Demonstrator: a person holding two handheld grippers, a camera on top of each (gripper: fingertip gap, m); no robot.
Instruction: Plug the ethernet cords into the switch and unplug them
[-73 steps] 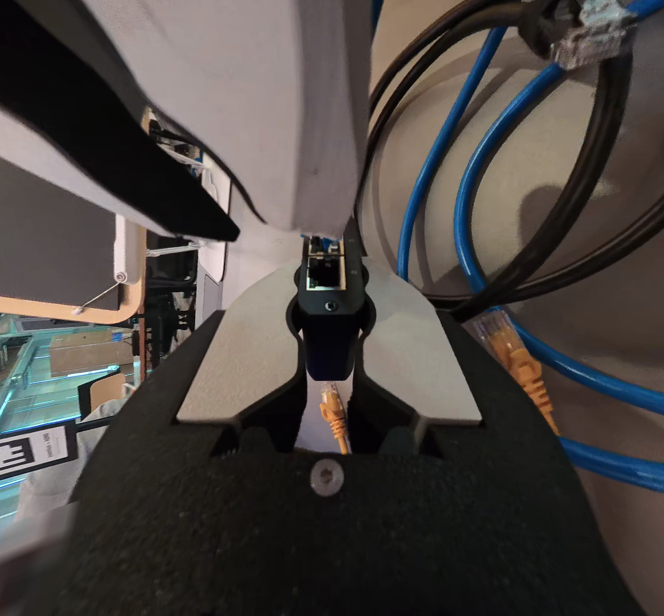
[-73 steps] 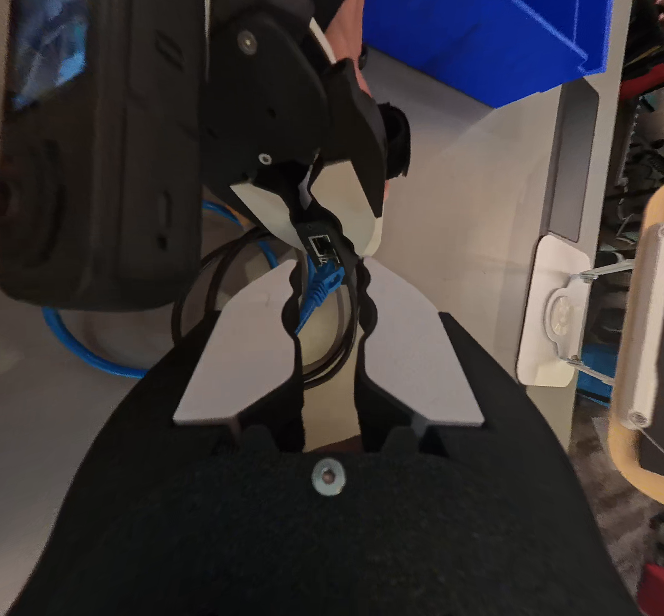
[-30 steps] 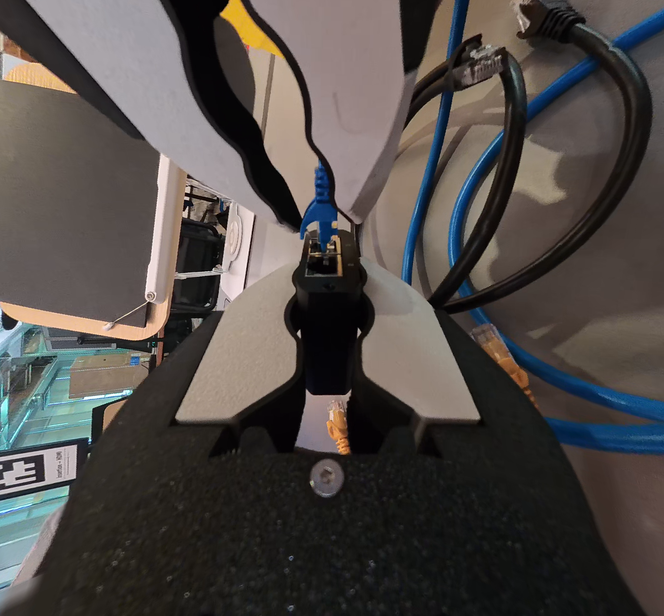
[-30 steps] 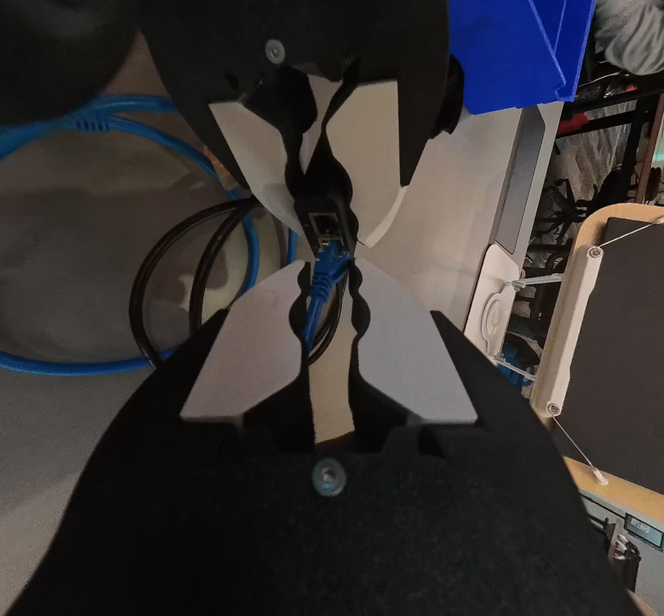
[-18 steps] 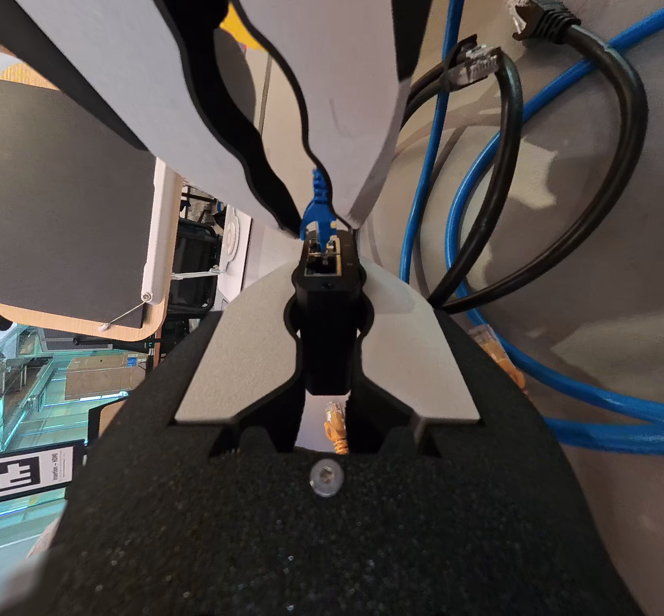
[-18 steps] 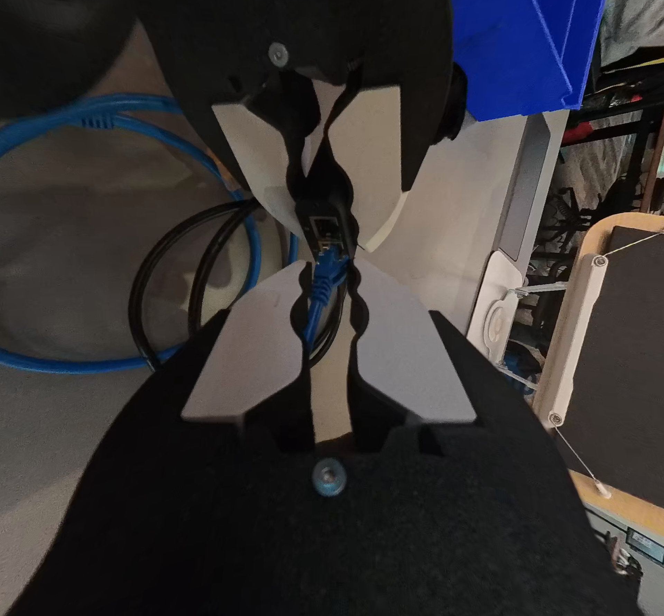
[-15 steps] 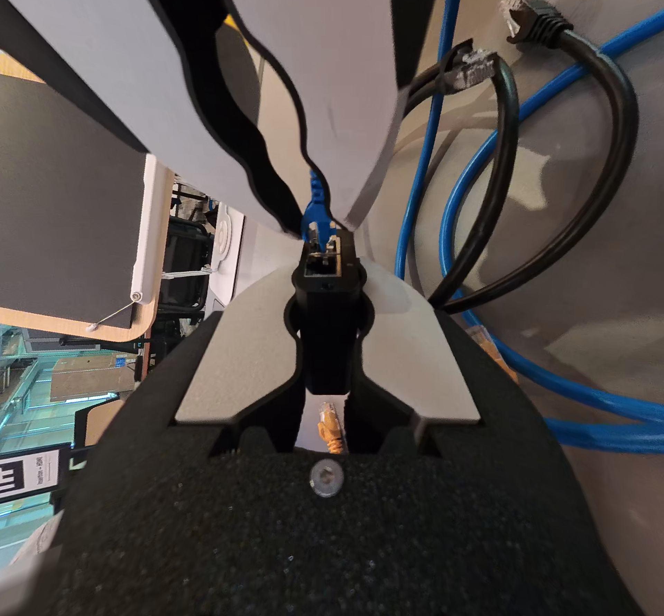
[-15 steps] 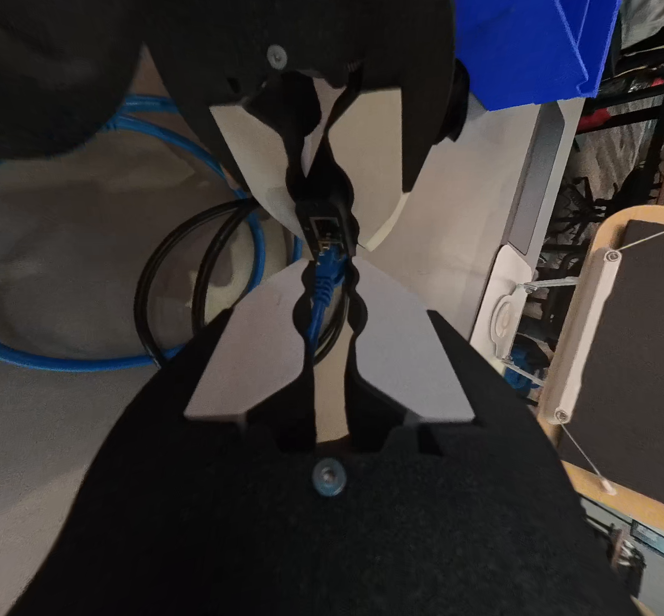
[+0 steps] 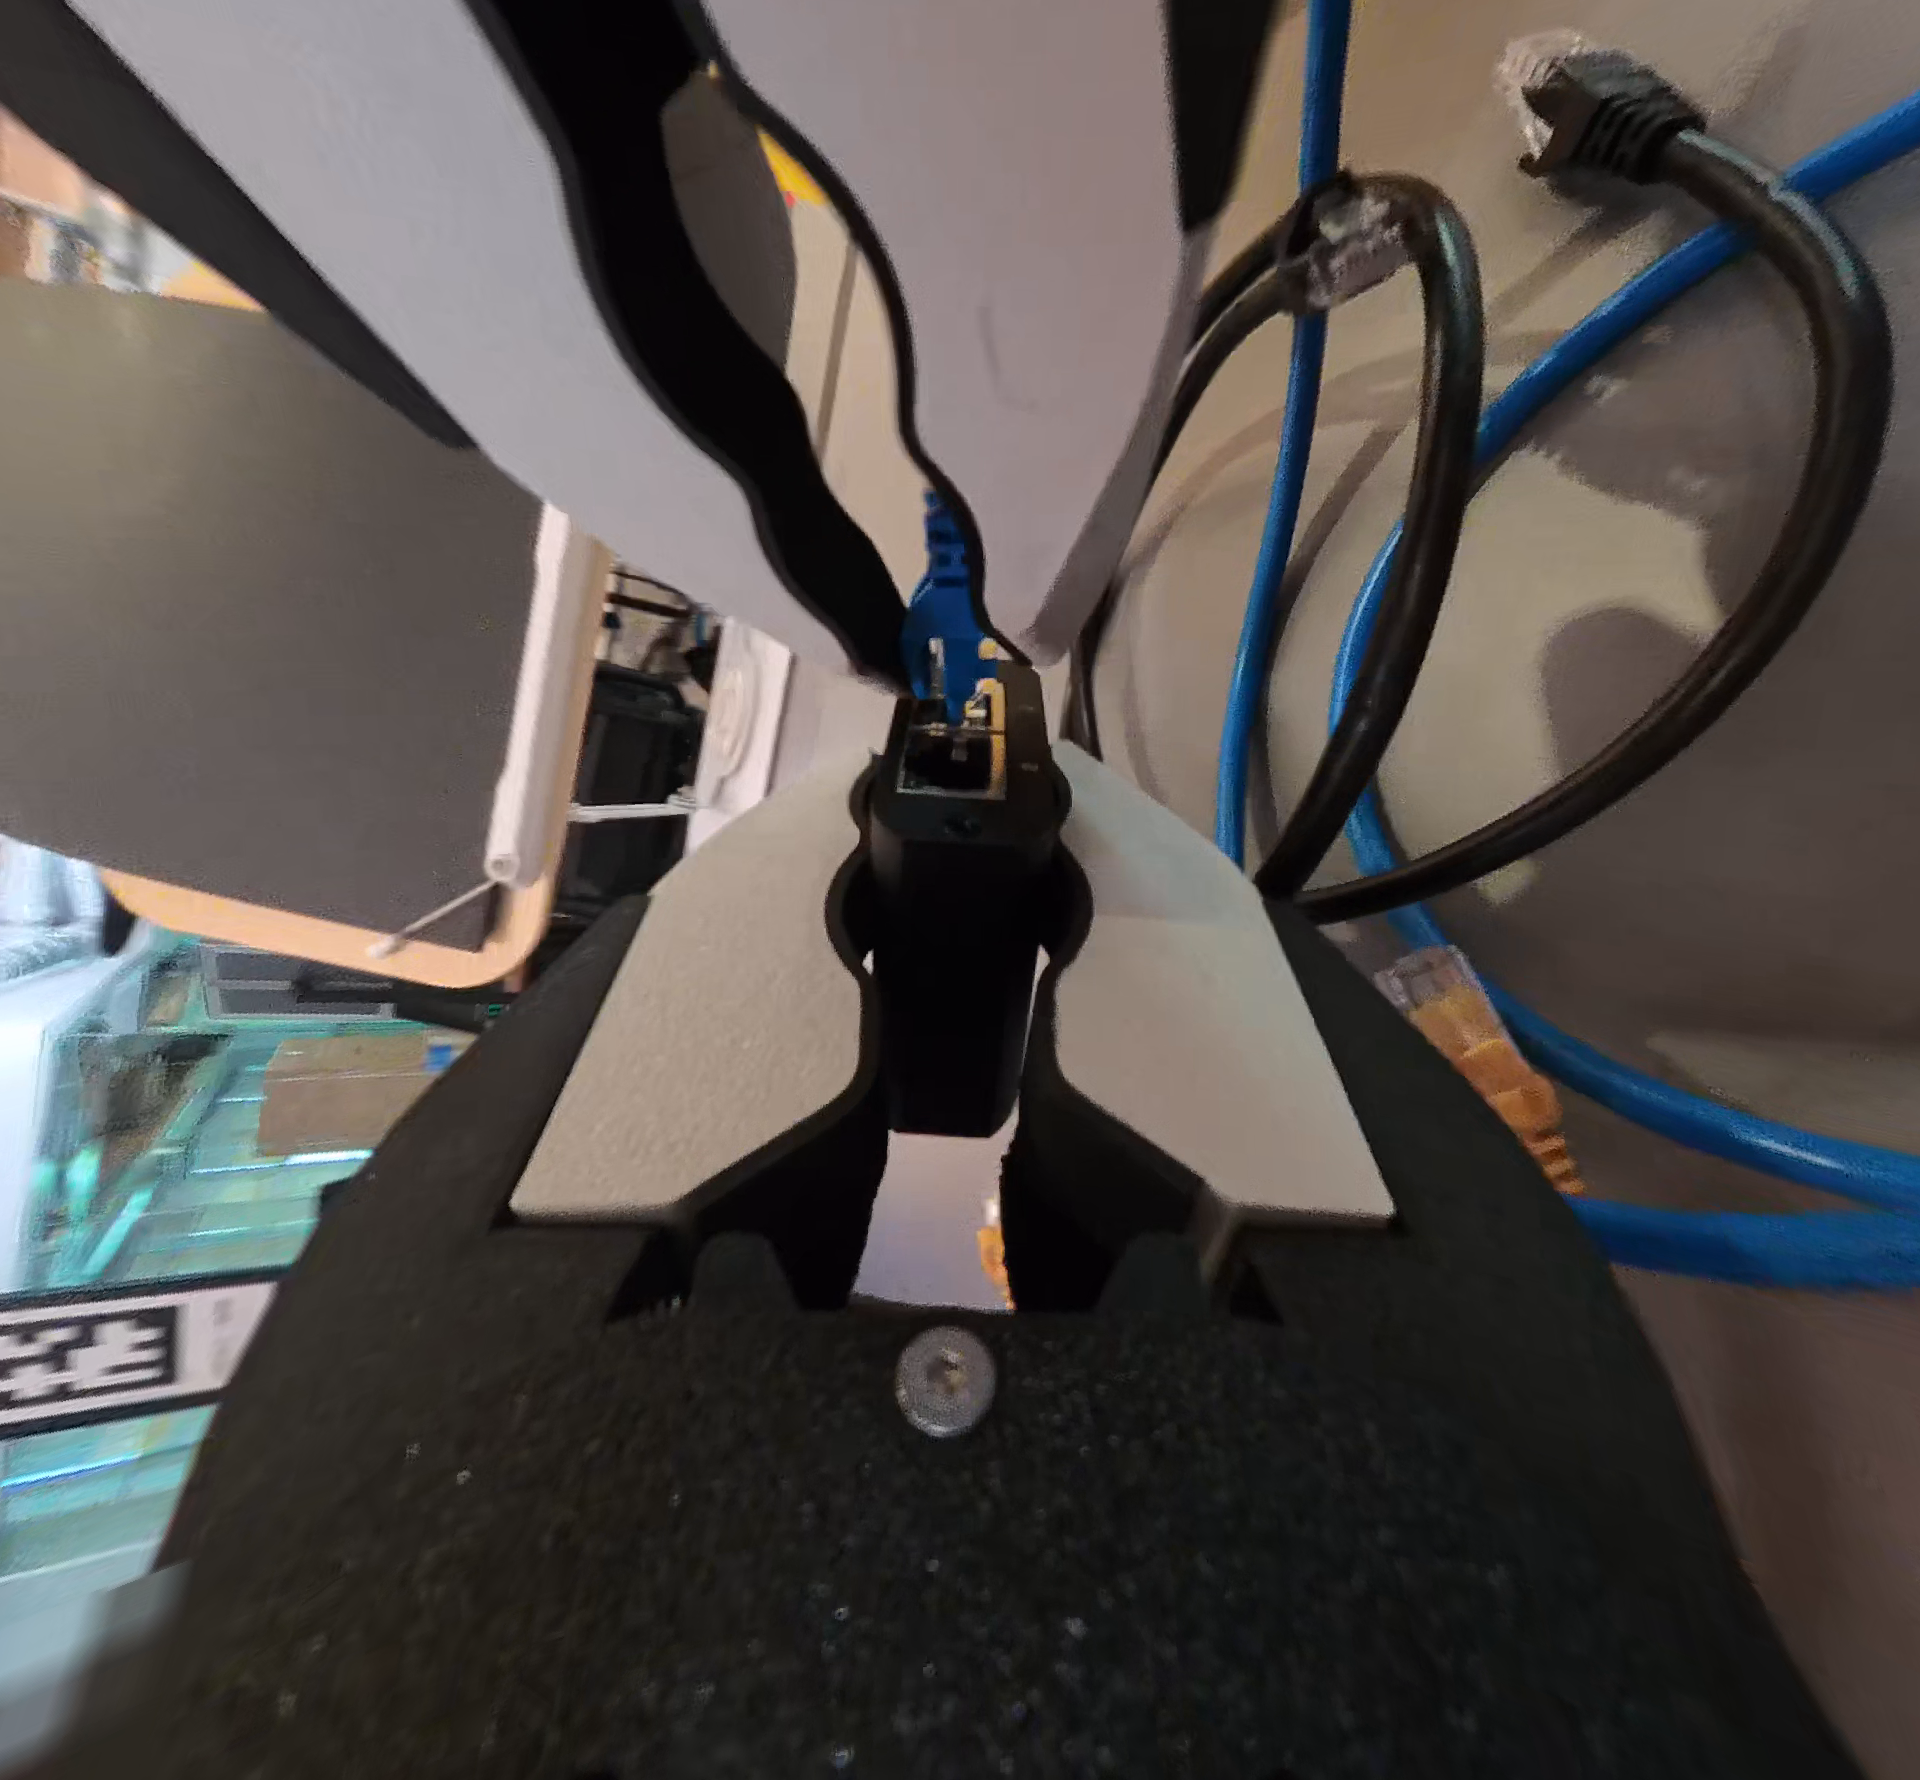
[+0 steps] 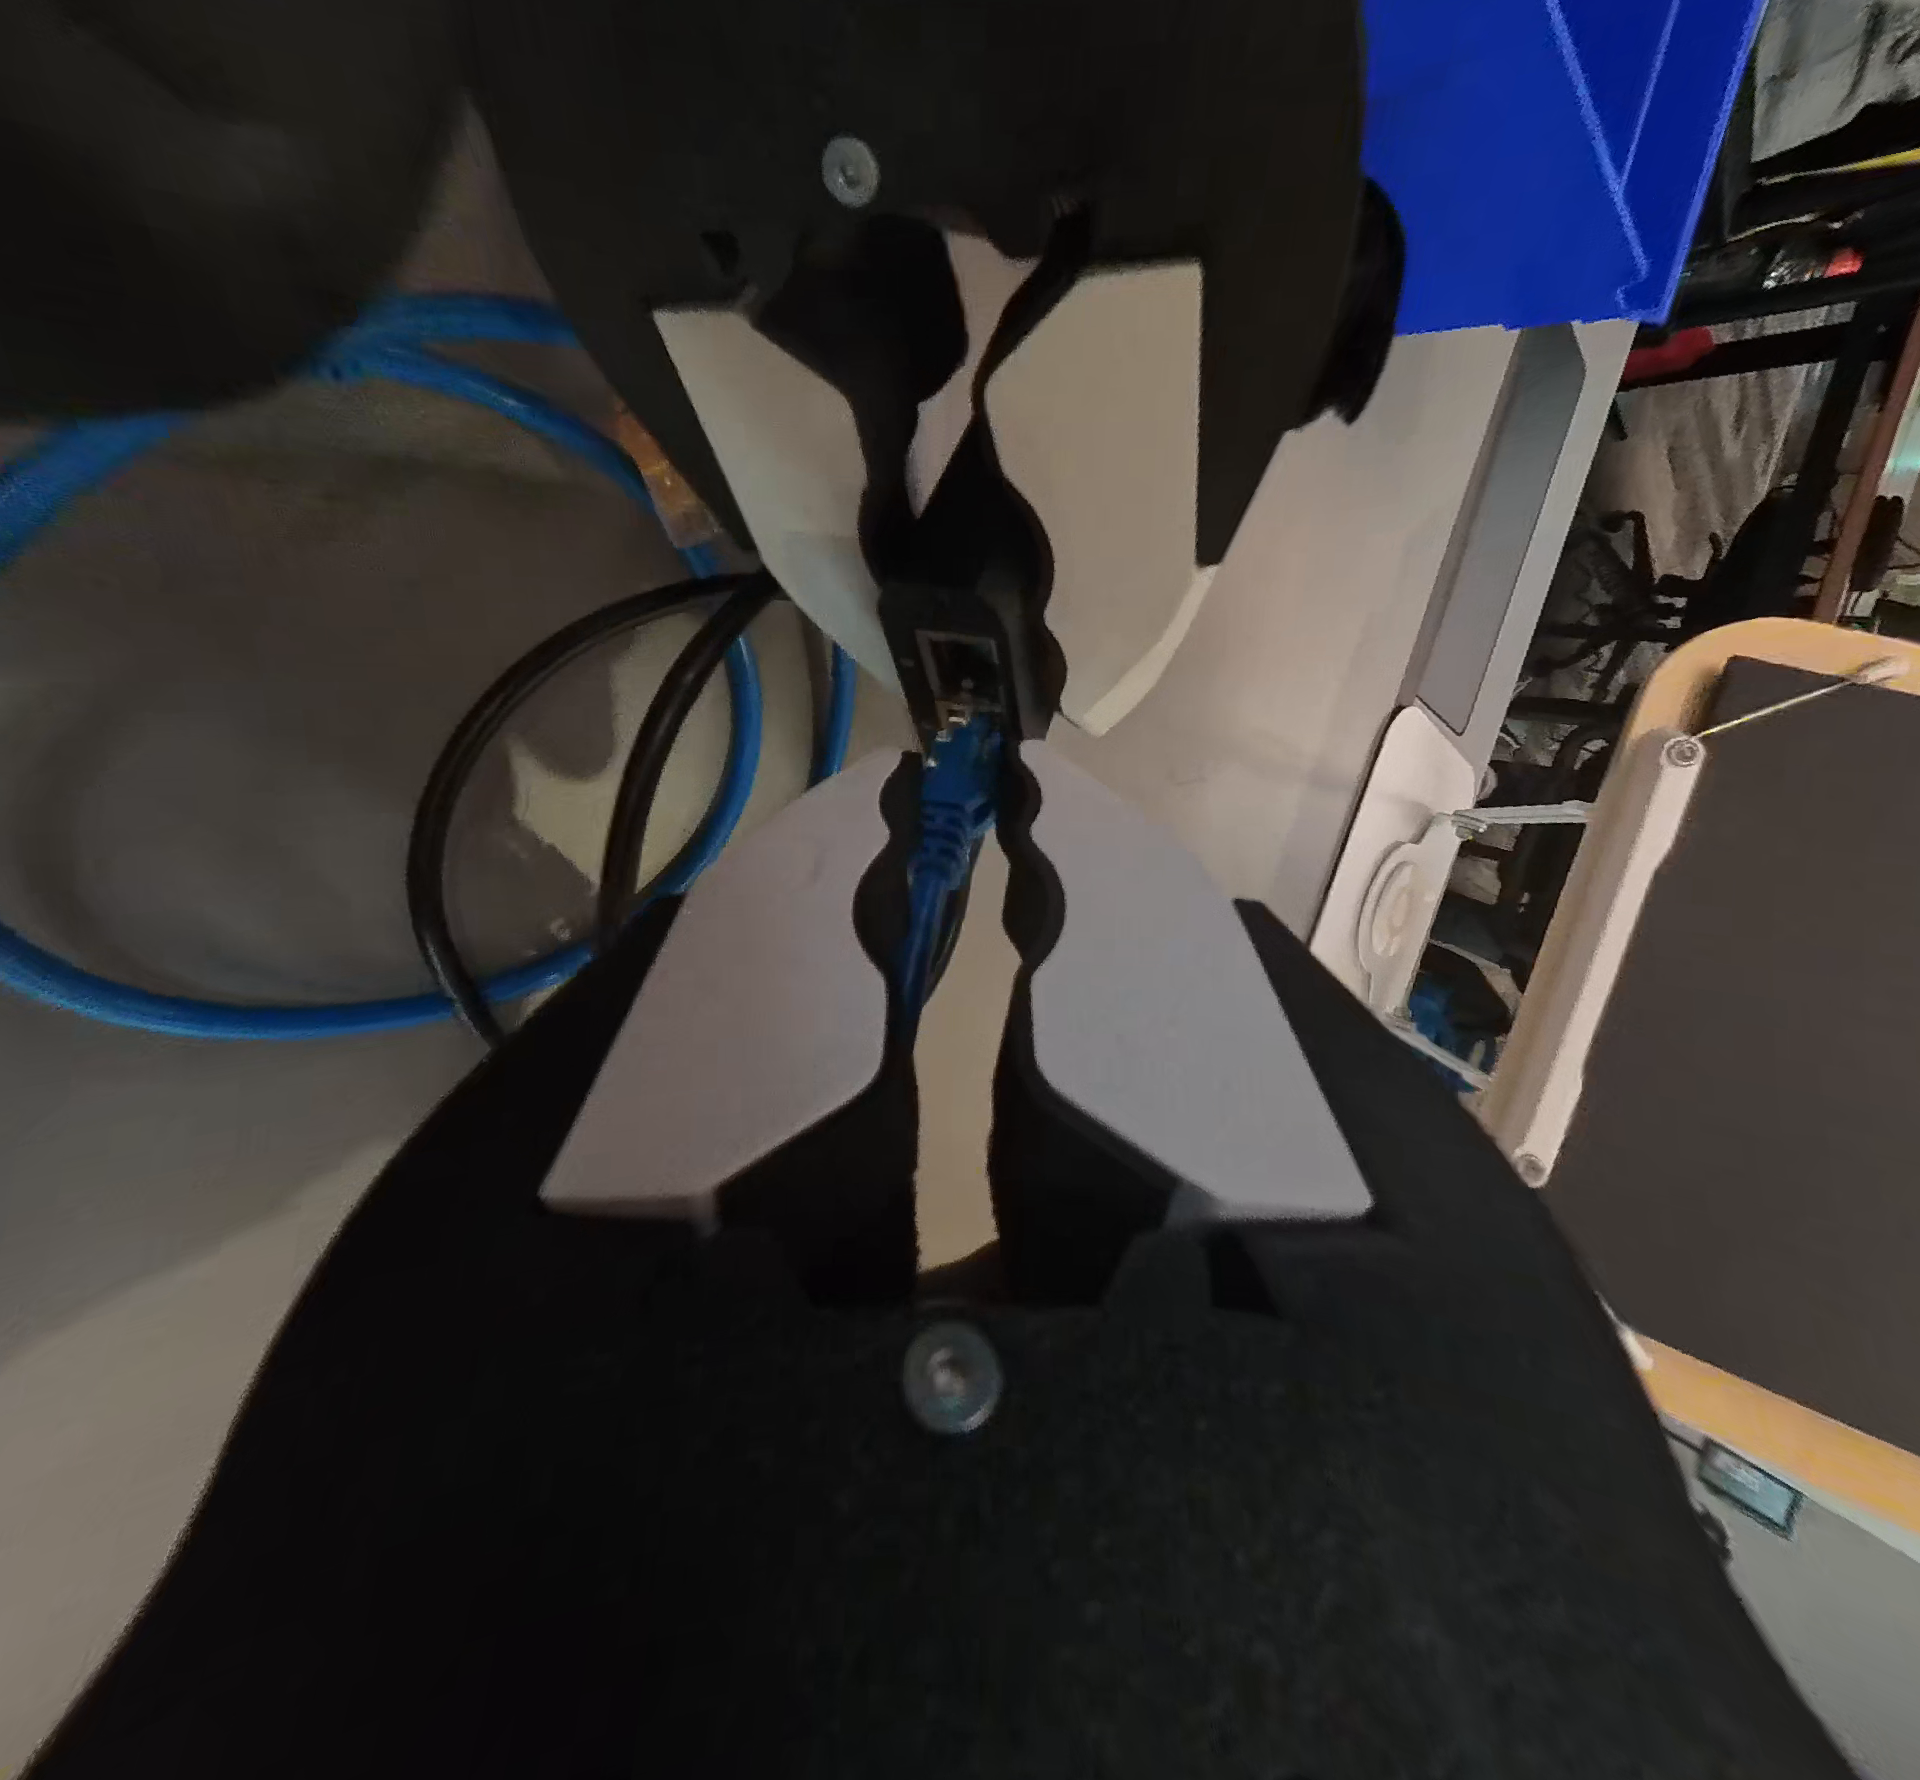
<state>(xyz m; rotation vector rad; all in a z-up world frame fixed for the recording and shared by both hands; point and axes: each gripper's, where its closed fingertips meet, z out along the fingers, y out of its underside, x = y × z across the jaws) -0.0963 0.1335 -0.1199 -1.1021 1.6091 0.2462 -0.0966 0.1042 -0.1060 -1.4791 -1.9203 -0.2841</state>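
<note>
Fingers of the left hand-held gripper (image 9: 956, 795) are clamping the black switch (image 9: 951, 909) above the bench (image 9: 1714, 795), ports facing the right hand-held gripper (image 10: 961, 774), which is pinching the blue cord's plug (image 10: 951, 800) at a port. Loose black cords (image 9: 1455, 504) and an orange plug (image 9: 1475, 1065) are lying beside.

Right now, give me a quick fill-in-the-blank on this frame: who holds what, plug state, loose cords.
1. The left hand-held gripper is shut on the black ____.
2. The right hand-held gripper holds the ____ cord's plug at a port on the switch.
3. The port beside that plug is ____.
4. Two loose plugs on the table belong to ____ cords.

Missing: switch; blue; empty; black
</note>
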